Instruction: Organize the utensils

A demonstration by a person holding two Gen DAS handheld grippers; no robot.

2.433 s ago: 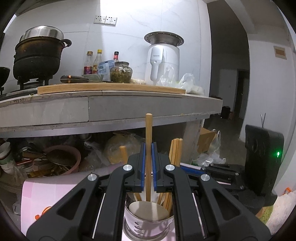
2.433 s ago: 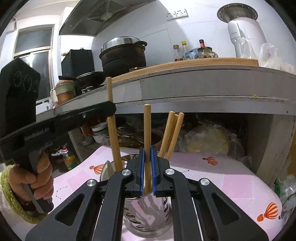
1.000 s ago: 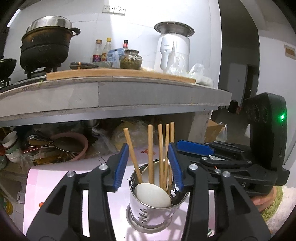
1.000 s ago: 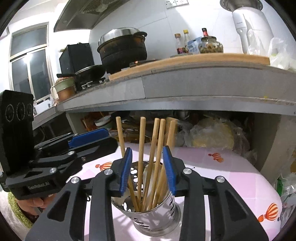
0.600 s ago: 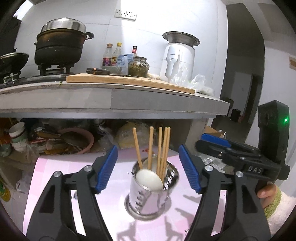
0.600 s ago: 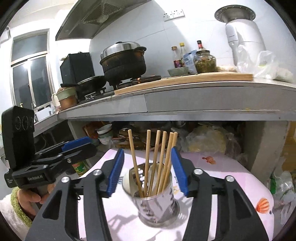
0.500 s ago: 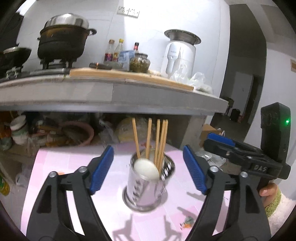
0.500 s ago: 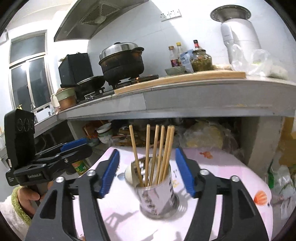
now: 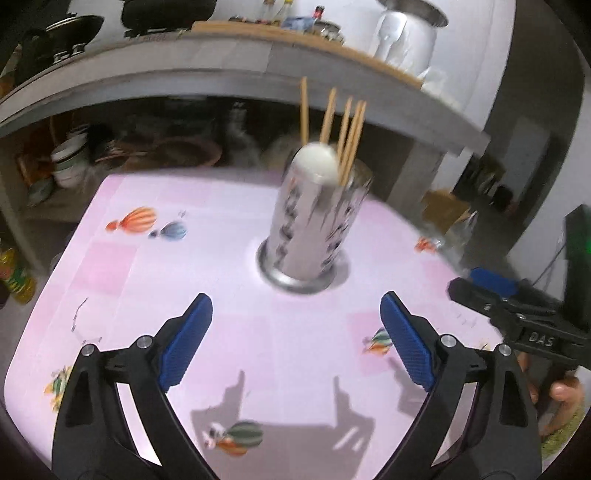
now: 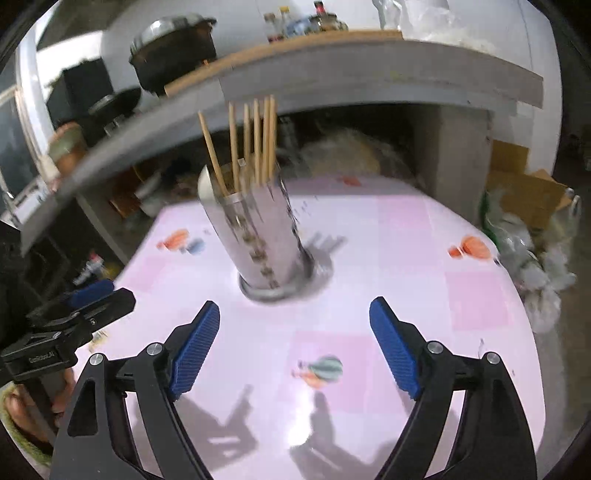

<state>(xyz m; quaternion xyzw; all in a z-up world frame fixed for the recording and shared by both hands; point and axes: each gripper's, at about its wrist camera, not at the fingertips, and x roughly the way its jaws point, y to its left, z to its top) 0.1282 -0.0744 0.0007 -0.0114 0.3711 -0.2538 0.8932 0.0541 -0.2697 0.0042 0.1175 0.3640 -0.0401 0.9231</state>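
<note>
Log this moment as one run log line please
left gripper: open, empty, jaws just opening | right gripper: same | chopsticks and spoon: in metal holder | holder: upright on pink table

A holder [image 9: 310, 229] stands on the table [image 9: 184, 280], about mid-table toward its far side. In it stand chopsticks [image 9: 347, 133] and a spoon [image 9: 319, 162]. Behind the table runs a counter [image 9: 236, 74]; on it a pot [image 10: 173, 55] sits left, bottles [image 10: 280, 18] further right.

Pink balloon-print cloth [image 9: 192, 266] covers table, w/ grey counter [image 10: 369, 74], black pot [image 10: 173, 44] & cardboard box [image 10: 524, 188] behind.
</note>
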